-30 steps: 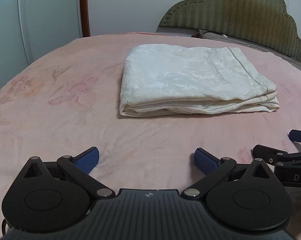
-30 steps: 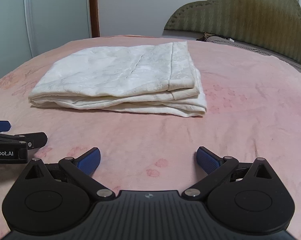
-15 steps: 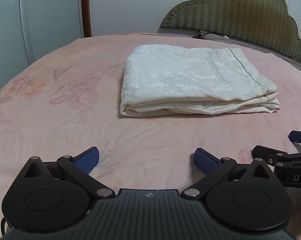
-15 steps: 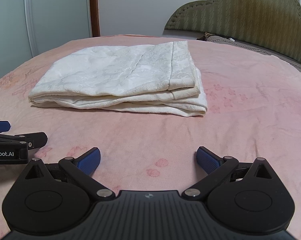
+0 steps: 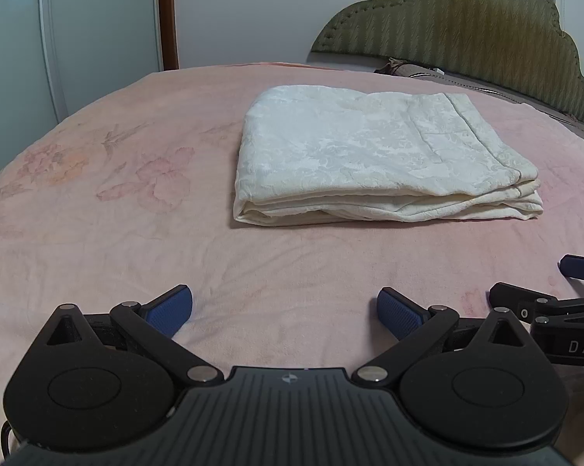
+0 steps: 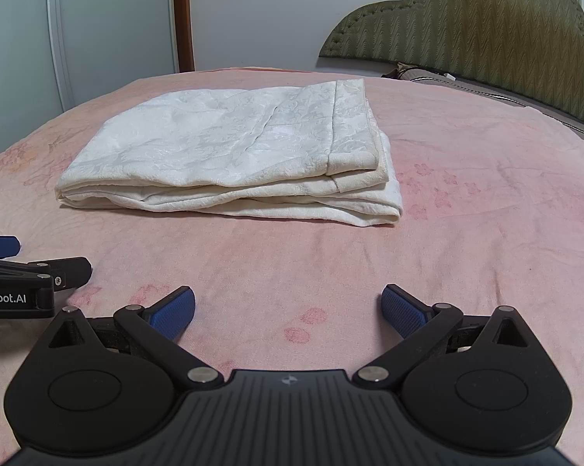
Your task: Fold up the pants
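Left wrist view | cream pants (image 5: 373,155) lie folded on pink bedspread (image 5: 117,213) | left gripper (image 5: 285,306), right gripper (image 6: 288,308) both spread, empty | folding looks done

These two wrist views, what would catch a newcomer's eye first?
The cream-white folded pants stand out, lying in a neat stack of layers in the middle of the pink floral bedspread. Nearer the camera, the left gripper and right gripper sit side by side, jaws wide open and empty. An olive scalloped headboard rises behind.
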{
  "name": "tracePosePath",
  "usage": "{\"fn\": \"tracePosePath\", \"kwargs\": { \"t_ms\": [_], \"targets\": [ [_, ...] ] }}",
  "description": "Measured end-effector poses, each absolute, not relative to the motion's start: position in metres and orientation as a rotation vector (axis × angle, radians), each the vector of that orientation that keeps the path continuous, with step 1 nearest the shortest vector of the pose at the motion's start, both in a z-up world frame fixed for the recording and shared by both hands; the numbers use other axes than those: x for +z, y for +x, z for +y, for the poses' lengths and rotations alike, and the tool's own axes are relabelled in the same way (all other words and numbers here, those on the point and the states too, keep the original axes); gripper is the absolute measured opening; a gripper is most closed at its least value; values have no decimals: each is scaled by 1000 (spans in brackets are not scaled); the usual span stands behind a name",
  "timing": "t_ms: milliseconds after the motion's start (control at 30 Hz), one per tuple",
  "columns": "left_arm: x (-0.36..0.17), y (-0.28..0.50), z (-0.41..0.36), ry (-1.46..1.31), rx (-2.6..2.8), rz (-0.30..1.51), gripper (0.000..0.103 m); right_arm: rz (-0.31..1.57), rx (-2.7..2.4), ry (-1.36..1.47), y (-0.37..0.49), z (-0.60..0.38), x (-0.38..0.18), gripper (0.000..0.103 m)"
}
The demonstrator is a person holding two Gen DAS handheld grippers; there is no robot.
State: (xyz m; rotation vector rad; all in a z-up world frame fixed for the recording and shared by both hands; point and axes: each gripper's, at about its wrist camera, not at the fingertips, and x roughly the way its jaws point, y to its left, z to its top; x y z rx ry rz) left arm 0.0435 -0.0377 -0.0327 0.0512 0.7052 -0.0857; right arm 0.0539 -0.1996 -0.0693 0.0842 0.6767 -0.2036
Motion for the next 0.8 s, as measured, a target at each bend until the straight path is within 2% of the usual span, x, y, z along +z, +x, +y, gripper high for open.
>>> {"fn": "tracePosePath", "kwargs": {
  "t_ms": [800],
  "targets": [
    [-34, 42, -38, 56, -92, 699, 103, 676, -204, 84, 54, -200, -69, 103]
  ]
}}
